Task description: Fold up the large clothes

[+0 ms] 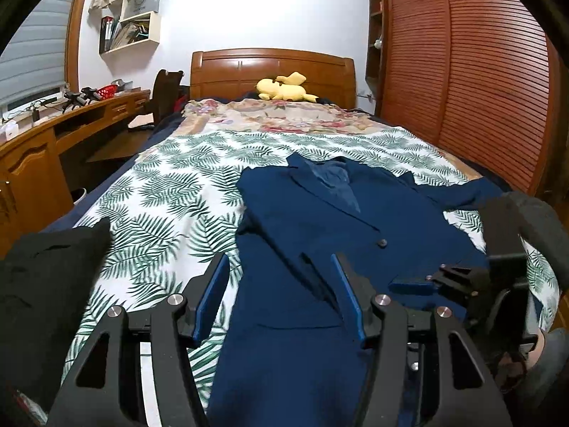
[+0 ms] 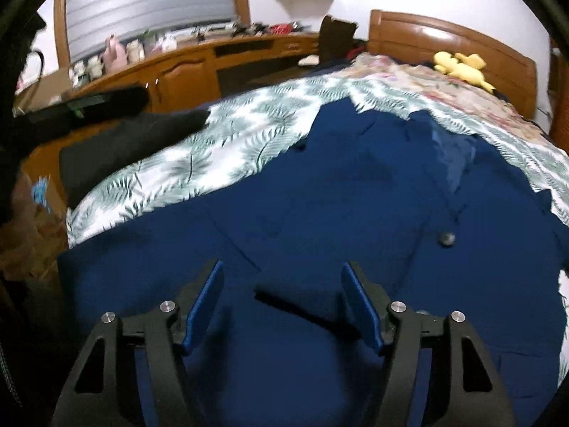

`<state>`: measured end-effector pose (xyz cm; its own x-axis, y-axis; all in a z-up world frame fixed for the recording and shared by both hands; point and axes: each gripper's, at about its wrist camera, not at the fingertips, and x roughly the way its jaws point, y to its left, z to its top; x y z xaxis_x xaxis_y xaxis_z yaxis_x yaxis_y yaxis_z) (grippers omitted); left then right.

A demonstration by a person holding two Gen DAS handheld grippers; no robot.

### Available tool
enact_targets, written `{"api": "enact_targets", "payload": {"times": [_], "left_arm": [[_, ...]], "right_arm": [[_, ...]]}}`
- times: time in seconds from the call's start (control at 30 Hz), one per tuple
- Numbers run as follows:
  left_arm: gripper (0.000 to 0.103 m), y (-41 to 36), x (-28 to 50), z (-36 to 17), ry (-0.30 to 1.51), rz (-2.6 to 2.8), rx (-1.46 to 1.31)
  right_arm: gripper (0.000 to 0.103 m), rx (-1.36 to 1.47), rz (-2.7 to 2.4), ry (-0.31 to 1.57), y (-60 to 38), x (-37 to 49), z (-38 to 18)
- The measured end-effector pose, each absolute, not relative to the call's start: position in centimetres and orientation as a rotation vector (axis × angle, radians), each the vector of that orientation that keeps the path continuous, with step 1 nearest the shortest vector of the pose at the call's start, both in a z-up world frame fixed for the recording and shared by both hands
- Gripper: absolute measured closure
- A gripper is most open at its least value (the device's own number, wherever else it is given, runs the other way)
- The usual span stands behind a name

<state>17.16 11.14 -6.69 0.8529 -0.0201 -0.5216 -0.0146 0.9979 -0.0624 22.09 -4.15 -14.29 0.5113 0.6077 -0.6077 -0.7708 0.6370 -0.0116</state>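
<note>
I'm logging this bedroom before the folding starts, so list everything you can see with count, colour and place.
jacket: one, dark blue, spread flat on the bedspread, collar toward the headboard
bedspread: one, white with green leaves, over the near bed
blanket: one, floral, beyond the bedspread
plush toy: one, yellow, by the headboard
headboard: one, brown wood, far end
black garment: one, at the bed's near left edge
desk: one, brown wood, left wall
shelves: white, above the desk
wardrobe: brown slatted doors, right
left gripper: open, over the jacket's edge
right gripper: open, over the jacket
</note>
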Motion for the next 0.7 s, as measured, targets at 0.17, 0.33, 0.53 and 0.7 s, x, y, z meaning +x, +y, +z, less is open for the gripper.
{"api": "enact_targets", "payload": {"times": [0.17,0.33,0.53,0.7], "left_arm": [[0.044,11.8,16.8,-7.3,0.567,0.0,-0.076],[0.044,11.7,16.8,-7.4,0.566,-0.007,-0.079],[0.044,10.0,17.6,-7.7,0.566,-0.015,-0.06],[0.044,8.1,18.4,-8.2,0.557,-0.016,-0.049]], "right_arm": [[0.069,-0.372,0.842,0.708,-3.1,24.9,-15.6],[0.095,-0.343,0.819,0.653,-4.2,25.4,-14.5],[0.096,-0.232,0.771,0.559,-9.7,24.2,-12.2],[0.096,-0.136,0.71,0.486,-15.1,23.3,-10.0]]}}
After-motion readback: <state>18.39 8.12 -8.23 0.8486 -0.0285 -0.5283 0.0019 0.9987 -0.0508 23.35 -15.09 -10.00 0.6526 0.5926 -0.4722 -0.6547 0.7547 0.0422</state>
